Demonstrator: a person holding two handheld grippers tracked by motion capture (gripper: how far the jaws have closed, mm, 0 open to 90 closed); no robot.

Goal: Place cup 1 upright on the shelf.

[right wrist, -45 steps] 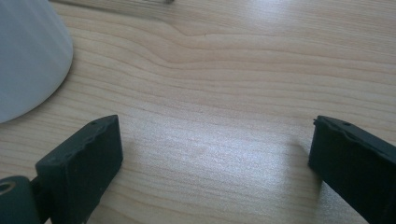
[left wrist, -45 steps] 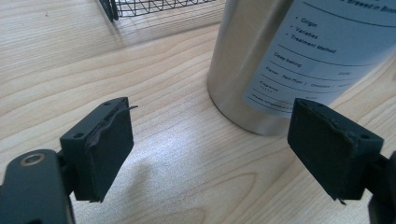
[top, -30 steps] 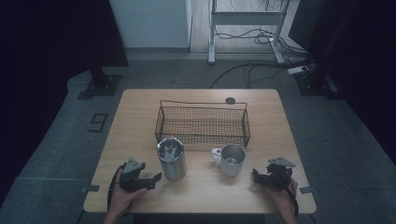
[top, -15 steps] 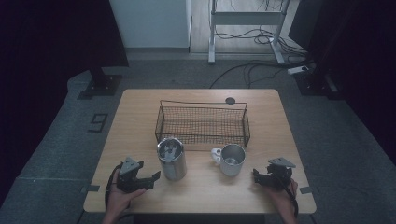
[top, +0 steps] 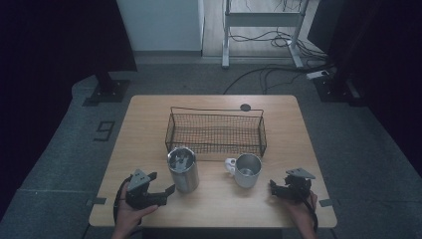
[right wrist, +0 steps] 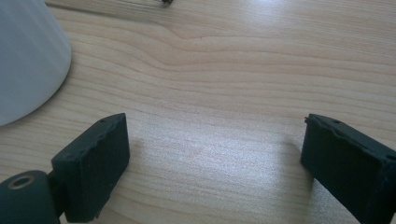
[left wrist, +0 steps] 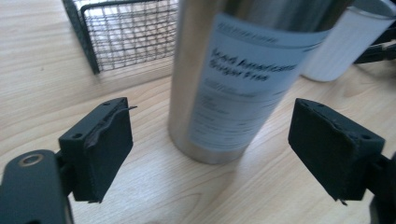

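lining up on the steel tumbler (left wrist: 233, 79), the left gripper (left wrist: 219, 144) gapes wide; next, slide in and squeeze its sides.

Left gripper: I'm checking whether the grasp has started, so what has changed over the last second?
The left gripper has drawn back a little from the steel tumbler toward the person, jaws open, nothing gripped. The right gripper, white mug and wire basket stayed put.
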